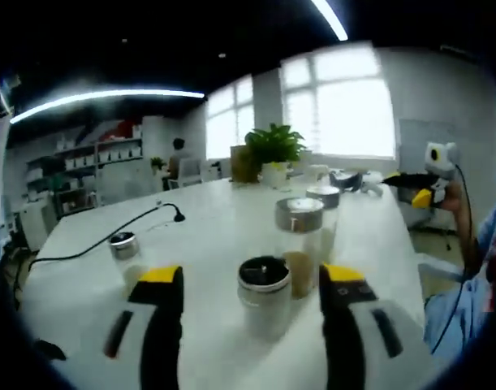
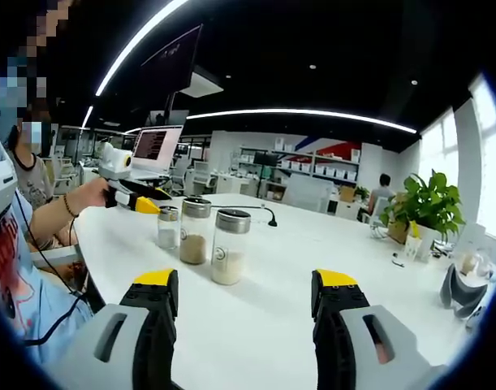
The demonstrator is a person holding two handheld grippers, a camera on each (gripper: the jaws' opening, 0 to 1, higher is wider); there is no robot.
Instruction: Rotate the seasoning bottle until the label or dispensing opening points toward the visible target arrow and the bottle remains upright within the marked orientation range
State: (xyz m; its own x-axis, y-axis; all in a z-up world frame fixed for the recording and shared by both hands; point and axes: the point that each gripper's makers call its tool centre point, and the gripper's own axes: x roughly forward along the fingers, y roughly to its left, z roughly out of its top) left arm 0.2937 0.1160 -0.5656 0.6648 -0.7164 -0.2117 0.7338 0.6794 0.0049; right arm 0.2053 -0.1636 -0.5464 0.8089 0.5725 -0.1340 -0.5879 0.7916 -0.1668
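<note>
A clear seasoning bottle with a dark round lid stands upright on the white table, between the open jaws of my left gripper without touching either. Behind it stand two metal-lidded bottles, one with brown seasoning and one further back. A smaller bottle stands apart to the left. In the right gripper view three bottles stand in a row ahead of my open right gripper, well clear of it. The left gripper, held in a hand, reaches toward them.
A black cable runs across the table's left side. A potted plant and small items sit at the far end. The right gripper hovers at the table's right edge. A person sits at the left beside a monitor.
</note>
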